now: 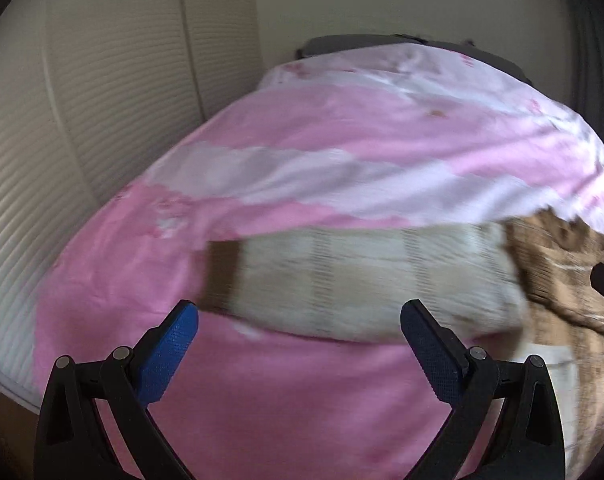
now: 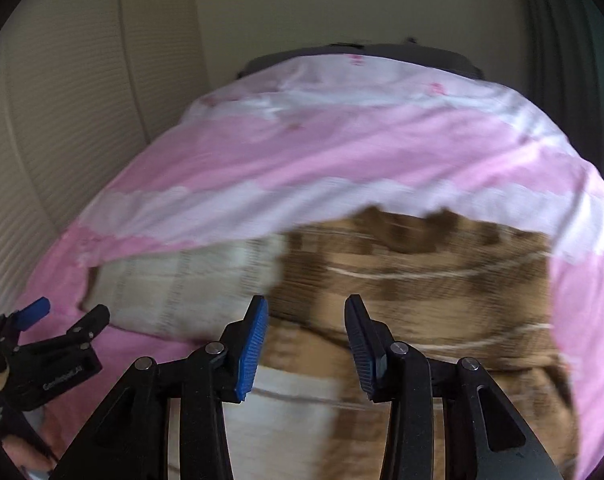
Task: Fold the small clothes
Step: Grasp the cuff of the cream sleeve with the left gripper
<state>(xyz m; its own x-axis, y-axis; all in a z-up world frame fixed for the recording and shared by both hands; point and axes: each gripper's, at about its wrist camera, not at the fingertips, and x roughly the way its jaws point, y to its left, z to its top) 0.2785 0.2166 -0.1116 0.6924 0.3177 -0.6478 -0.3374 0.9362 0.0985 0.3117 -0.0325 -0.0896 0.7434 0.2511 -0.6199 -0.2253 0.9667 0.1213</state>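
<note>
A knitted sweater lies on the pink and white bed cover (image 1: 302,132). Its brown patterned body (image 2: 422,272) is to the right and its cream sleeve (image 1: 362,280), with a brown cuff (image 1: 222,276), stretches left. My left gripper (image 1: 300,312) hovers open just before the sleeve, its jaws wide apart with nothing between them. It also shows at the left edge of the right wrist view as the left gripper (image 2: 68,312). My right gripper (image 2: 306,304) stands open over the sweater's body, with its blue pads apart and free of cloth. Both views are motion-blurred.
A ribbed beige wall (image 1: 82,120) runs close along the bed's left side, and a white mattress edge (image 1: 10,328) shows below it. A dark headboard (image 2: 342,52) closes the far end. A dark curtain (image 2: 562,40) hangs at the right. A hand (image 2: 22,460) shows at bottom left.
</note>
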